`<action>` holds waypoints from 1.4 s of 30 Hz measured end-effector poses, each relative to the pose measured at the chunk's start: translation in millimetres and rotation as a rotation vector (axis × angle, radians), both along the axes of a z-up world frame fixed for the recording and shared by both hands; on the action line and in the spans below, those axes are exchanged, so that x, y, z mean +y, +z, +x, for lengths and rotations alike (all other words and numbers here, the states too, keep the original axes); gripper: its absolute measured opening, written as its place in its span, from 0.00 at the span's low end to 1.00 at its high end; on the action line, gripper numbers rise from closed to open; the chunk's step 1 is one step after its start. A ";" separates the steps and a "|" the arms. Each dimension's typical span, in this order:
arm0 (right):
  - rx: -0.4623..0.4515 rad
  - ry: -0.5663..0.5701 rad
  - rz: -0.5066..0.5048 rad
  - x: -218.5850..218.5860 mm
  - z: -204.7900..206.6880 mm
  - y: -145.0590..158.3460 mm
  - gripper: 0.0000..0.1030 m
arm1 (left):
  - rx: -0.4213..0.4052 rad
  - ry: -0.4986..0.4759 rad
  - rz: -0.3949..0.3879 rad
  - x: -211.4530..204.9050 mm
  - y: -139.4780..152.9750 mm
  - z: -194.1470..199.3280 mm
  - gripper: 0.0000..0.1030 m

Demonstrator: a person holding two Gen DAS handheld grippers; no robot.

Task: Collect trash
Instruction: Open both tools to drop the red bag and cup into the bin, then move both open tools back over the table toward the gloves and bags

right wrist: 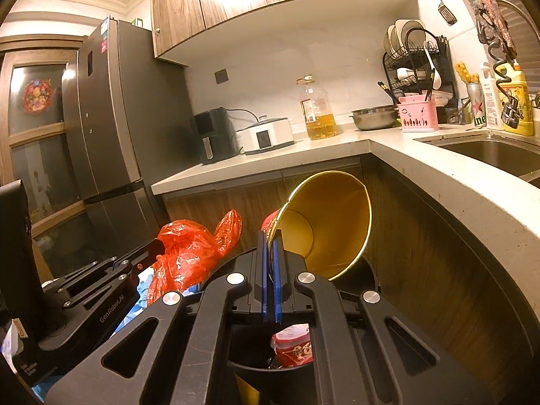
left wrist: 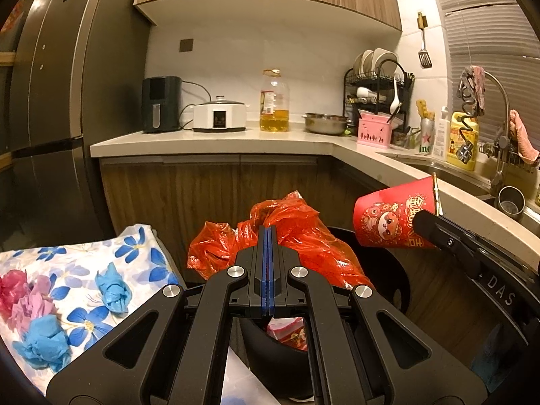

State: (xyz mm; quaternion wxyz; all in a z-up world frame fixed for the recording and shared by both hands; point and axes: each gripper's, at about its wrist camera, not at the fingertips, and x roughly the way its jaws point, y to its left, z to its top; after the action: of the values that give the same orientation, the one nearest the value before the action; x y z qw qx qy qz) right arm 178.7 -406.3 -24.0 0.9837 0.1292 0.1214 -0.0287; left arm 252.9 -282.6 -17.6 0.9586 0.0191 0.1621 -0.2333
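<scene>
My left gripper is shut, with a crumpled red plastic bag bunched at its blue pads and hanging from them over a black bin. From the right wrist view, the left gripper shows with the bag at its tip. My right gripper is shut on the rim of a red paper cup with a gold inside, tilted on its side above the bin. The cup also shows at the right gripper. A red wrapper lies in the bin.
A floral cloth at the left carries crumpled blue tissues and pink tissues. An L-shaped countertop with appliances, an oil bottle and a dish rack runs behind; its edge is close on the right. A fridge stands left, a sink right.
</scene>
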 end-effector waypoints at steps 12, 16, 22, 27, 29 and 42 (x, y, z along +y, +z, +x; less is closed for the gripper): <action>0.025 0.008 0.010 -0.4 9.6 -3.6 0.04 | 0.028 -0.013 0.007 -5.2 -8.4 11.6 0.00; 0.038 0.013 0.017 -0.9 13.9 -6.1 0.04 | 0.049 -0.018 0.006 -6.7 -13.9 15.0 0.00; 0.055 0.021 0.023 -2.6 18.1 -8.4 0.04 | 0.061 -0.026 0.011 -8.7 -19.2 15.7 0.00; 0.067 0.026 0.028 -4.0 19.5 -9.6 0.04 | 0.073 -0.024 0.014 -9.8 -23.2 17.1 0.00; 0.069 0.027 0.031 -4.9 19.7 -9.7 0.05 | 0.077 -0.025 0.014 -9.8 -24.9 17.3 0.00; 0.067 0.004 0.054 -12.9 13.6 -12.0 0.35 | 0.108 -0.017 0.018 -6.3 -34.0 17.3 0.45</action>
State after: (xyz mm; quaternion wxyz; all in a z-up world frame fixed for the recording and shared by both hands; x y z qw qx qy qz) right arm 192.4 -419.2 -36.0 0.9753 0.1545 0.1554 -0.0276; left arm 270.2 -288.9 -51.6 0.9462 0.0165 0.2157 -0.2408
